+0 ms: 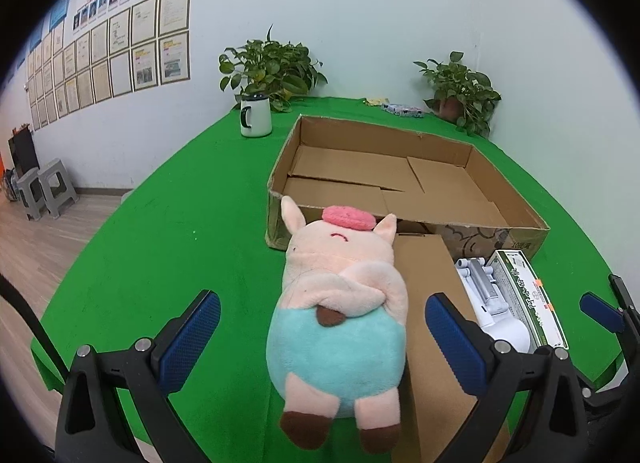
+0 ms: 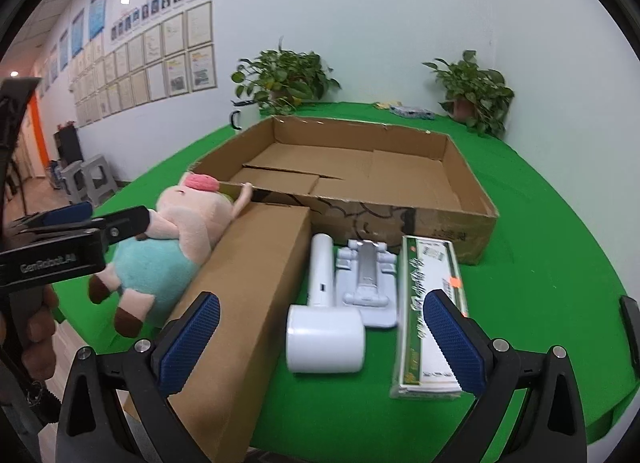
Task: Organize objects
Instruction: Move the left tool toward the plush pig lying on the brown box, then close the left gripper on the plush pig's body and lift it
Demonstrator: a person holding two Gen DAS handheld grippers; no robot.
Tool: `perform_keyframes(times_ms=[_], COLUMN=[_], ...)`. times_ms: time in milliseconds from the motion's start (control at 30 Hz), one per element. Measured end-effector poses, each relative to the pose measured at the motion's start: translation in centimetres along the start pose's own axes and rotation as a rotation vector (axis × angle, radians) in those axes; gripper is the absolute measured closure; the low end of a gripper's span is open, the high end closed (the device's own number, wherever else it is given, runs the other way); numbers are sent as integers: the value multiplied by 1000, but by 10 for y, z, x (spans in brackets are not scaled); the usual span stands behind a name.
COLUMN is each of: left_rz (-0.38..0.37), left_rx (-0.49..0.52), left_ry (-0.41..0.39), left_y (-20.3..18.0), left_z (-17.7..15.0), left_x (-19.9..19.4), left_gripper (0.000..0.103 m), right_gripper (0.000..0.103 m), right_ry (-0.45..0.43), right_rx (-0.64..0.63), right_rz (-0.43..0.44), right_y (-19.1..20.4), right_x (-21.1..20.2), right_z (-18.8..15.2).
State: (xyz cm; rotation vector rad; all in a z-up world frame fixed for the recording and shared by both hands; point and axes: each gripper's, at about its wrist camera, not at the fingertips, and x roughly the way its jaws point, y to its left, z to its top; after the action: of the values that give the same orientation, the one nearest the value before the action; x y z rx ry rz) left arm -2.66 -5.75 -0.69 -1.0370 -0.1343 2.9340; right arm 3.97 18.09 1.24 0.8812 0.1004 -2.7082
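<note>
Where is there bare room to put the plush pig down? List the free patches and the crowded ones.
Free: the floor of the open cardboard tray, and the green cloth between the white mug and the plush pig. Crowded: the near edge, where the closed carton, white handheld device, white stand and green-and-white box lie side by side.

Two potted plants (image 1: pixel 272 67) flank framed certificates (image 1: pixel 120 47).

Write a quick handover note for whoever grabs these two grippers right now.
Left gripper: open, straddling the plush pig, not closed on it.
Right gripper: open, empty, above the white handheld device.
Large cardboard tray: nothing in it.
In front of the tray: long brown box, white stand, green-and-white carton.
Done: nothing packed. Left: everything.
</note>
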Motion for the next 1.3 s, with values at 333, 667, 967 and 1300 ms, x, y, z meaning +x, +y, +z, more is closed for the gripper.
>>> perform_keyframes(times_ms=[333,667,967,1300], left_rz=[-112,-281,-237,-247], left_rx=[-52,-93,-96,-211], left_ry=[156,148,91,72], left_y=[23,33,65,119], left_z=[-18,-32,-46,-84], left_x=[38,38,-1,-39], left_gripper=[3,43,49,49], right_gripper=[0,0,0,1], right_ry=[-79,-4,160,455], right_rx=[-108,-48,67,76], right_rz=[372,482,556,570], right_y=[40,51,80,192], right_x=[-9,10,56,138], right_z=[11,21,51,47])
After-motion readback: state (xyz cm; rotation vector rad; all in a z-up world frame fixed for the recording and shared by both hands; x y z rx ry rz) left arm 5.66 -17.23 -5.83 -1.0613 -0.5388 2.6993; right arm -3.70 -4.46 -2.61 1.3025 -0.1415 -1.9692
